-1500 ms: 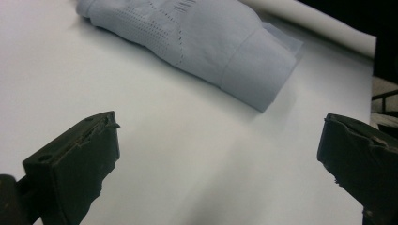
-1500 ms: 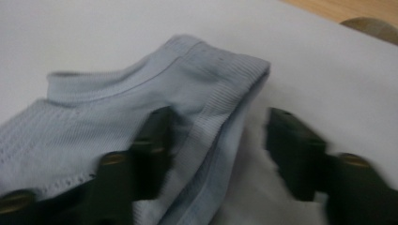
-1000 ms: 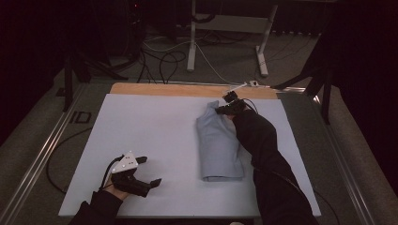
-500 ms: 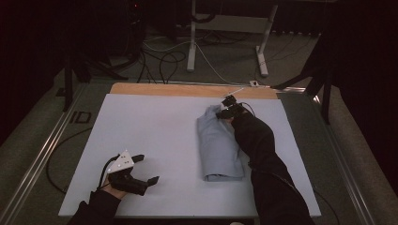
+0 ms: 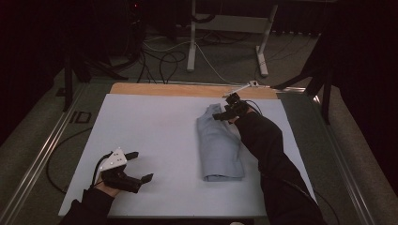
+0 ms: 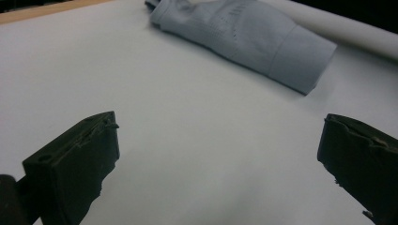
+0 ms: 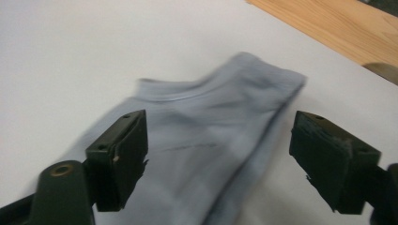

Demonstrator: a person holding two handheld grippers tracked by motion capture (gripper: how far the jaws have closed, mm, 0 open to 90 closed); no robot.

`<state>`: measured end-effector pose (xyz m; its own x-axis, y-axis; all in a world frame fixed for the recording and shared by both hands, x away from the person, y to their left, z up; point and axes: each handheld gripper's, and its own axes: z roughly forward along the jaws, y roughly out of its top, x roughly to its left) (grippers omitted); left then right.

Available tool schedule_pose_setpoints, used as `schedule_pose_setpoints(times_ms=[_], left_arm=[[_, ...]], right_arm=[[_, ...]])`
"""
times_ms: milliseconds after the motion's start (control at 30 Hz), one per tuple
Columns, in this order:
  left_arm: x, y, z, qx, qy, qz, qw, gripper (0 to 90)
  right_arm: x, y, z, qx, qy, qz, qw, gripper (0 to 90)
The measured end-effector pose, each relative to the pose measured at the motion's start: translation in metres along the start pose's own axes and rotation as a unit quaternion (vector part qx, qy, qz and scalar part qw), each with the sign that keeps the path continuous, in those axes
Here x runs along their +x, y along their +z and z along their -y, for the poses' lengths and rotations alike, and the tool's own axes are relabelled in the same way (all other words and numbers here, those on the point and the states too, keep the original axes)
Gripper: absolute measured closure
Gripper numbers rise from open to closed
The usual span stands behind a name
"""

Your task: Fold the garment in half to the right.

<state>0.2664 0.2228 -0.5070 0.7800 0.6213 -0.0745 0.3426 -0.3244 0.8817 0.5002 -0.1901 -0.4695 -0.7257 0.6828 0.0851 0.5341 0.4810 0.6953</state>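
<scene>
A folded pale blue-grey garment [image 5: 218, 145] lies lengthwise on the white sheet [image 5: 155, 131], right of centre. My right gripper [image 5: 221, 115] hovers at the garment's far end. Its jaws have just been opening and now stand wide apart. In the right gripper view the garment [image 7: 211, 140] lies below the right gripper [image 7: 218, 129], and neither pad touches it. My left gripper [image 5: 143, 165] rests low over the sheet at the near left, open with nothing between its fingers. In the left gripper view the garment [image 6: 248, 37] lies well ahead of the left gripper [image 6: 220, 136].
A strip of bare wooden tabletop [image 5: 187, 90] shows beyond the sheet's far edge. Metal rails [image 5: 42, 154] run along both sides of the table. Cables and a white stand's legs [image 5: 192, 42] lie on the dark floor behind.
The right gripper's jaws have opened and let go of the garment's far end, which now lies flat. The left gripper has stayed in place.
</scene>
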Motion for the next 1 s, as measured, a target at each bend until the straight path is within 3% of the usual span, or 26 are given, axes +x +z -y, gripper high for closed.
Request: schedule_pose_setpoints(times_ms=[233, 433, 467, 500, 533, 567, 600, 767, 1000], left_arm=[[0.003, -0.004, 0.006, 0.005, -0.003, -0.008, 1.0, 0.3], [0.006, -0.007, 0.01, 0.001, -0.007, -0.008, 0.9999, 0.3], [0.007, -0.007, 0.011, 0.0, -0.008, -0.008, 0.9999, 0.3], [0.006, -0.007, 0.011, 0.0, -0.009, -0.008, 0.9999, 0.3], [0.006, -0.007, 0.011, 0.0, -0.009, -0.008, 0.9999, 0.3], [0.007, -0.007, 0.013, 0.0, -0.009, -0.007, 0.9999, 0.3], [0.007, -0.006, 0.014, 0.002, -0.011, -0.006, 0.9999, 0.3], [0.006, -0.004, 0.015, 0.003, -0.01, -0.001, 0.9999, 0.3], [0.008, -0.003, 0.018, 0.001, -0.016, -0.001, 0.9999, 0.3]], right_arm=[[0.032, -0.025, 0.019, -0.022, -0.021, -0.031, 0.999, 17.2], [0.063, -0.046, 0.035, -0.044, -0.042, -0.059, 0.9964, 17.2], [0.069, -0.05, 0.038, -0.048, -0.048, -0.06, 0.9959, 20.7], [0.074, -0.055, 0.04, -0.052, -0.051, -0.062, 0.9954, 30.0], [0.079, -0.059, 0.043, -0.058, -0.051, -0.071, 0.9944, 40.4], [0.086, -0.063, 0.048, -0.062, -0.061, -0.084, 0.9926, 45.0], [0.093, -0.065, 0.052, -0.058, -0.075, -0.082, 0.9921, 54.8], [0.117, -0.067, 0.072, -0.039, -0.118, -0.086, 0.9885, 87.0], [0.126, -0.048, 0.096, -0.004, -0.127, -0.092, 0.9876, 90.0]])
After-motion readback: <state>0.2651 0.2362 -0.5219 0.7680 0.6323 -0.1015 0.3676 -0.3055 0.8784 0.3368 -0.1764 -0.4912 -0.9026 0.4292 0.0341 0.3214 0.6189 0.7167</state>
